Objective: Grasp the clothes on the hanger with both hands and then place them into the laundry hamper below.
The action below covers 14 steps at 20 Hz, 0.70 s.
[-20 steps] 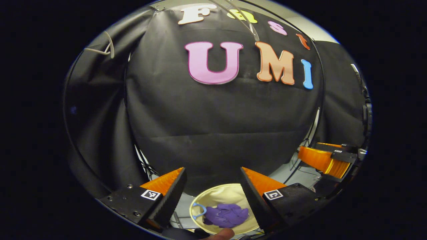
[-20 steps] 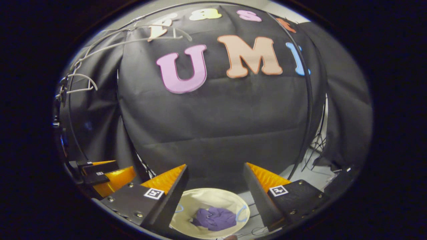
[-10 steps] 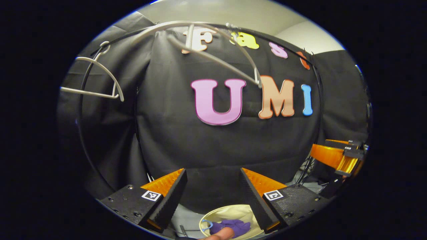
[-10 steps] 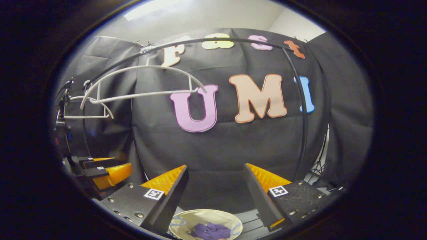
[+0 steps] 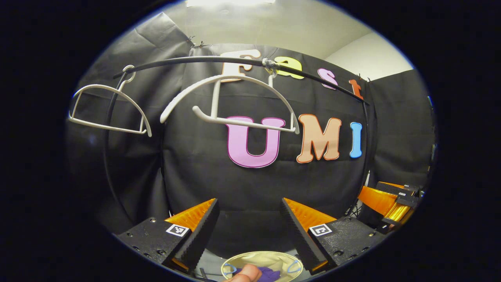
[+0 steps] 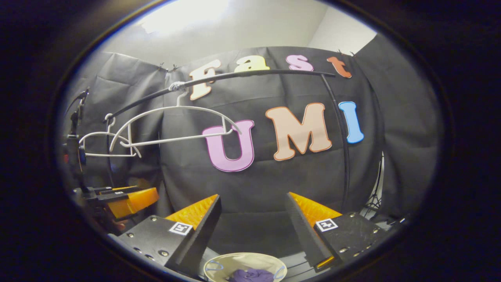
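A crumpled purple garment (image 6: 250,275) lies inside the cream laundry hamper (image 6: 244,260) low in the right gripper view. In the left gripper view the hamper (image 5: 262,261) shows with the purple garment (image 5: 270,274) partly behind a fingertip. My left gripper (image 5: 248,225) is open and empty, well above the hamper. My right gripper (image 6: 252,221) is also open and empty. A bare white hanger (image 5: 231,102) hangs from the black rail (image 5: 219,60), with a second bare hanger (image 5: 109,109) to its left. The right gripper's orange fingers (image 5: 385,199) show at the right edge.
The rail (image 6: 250,74) curves across the booth wall and bends down at the right as a black post (image 6: 344,156). The left gripper's orange fingers (image 6: 125,197) sit at the left of the right gripper view. Cables trail on the floor (image 6: 372,203).
Both grippers have risen and tilted up, still open. The hamper with the purple garment has slid toward the bottom of both views, and the hangers and rail have come into full sight.
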{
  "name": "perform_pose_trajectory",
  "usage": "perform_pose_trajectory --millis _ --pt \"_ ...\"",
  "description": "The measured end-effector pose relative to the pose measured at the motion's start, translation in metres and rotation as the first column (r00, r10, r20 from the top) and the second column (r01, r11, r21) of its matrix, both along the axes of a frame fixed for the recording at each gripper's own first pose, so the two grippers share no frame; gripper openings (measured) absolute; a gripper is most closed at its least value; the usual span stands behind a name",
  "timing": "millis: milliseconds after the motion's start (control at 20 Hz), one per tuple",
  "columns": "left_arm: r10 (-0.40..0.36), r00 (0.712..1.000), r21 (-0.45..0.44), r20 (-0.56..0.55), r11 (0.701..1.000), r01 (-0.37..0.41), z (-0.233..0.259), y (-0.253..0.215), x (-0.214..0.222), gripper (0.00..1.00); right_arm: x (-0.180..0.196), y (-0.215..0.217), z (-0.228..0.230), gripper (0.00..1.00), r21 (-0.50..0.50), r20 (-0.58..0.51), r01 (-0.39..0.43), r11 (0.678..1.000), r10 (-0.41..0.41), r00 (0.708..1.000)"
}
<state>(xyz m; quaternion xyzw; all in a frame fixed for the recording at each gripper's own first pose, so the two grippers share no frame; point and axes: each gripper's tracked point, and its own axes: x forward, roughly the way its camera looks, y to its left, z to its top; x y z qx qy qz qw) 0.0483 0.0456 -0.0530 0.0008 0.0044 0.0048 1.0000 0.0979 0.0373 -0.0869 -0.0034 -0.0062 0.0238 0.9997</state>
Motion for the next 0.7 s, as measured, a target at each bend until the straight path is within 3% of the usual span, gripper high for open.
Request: perform_pose_trajectory --millis 100,150,400,700 --pt "0.019 1.000 0.022 0.005 1.000 -0.019 -0.002 -0.004 0.002 0.92 -0.012 -0.008 0.000 0.94 -0.063 0.024 0.000 0.998 0.002 1.000" --pt "0.028 1.000 0.034 0.002 0.999 -0.028 -0.004 -0.008 0.002 0.92 -0.017 -0.014 0.000 0.96 -0.071 0.036 0.007 0.997 -0.005 0.999" --pt "0.000 0.997 0.074 0.076 0.997 -0.006 0.004 -0.043 -0.008 0.93 -0.045 -0.019 -0.002 1.00 -0.013 0.057 -0.078 0.997 0.078 0.995" --pt "-0.015 0.993 0.068 0.115 0.998 0.007 0.005 -0.071 -0.017 0.93 -0.065 -0.044 -0.005 0.98 -0.011 0.043 -0.103 0.995 0.104 0.994"
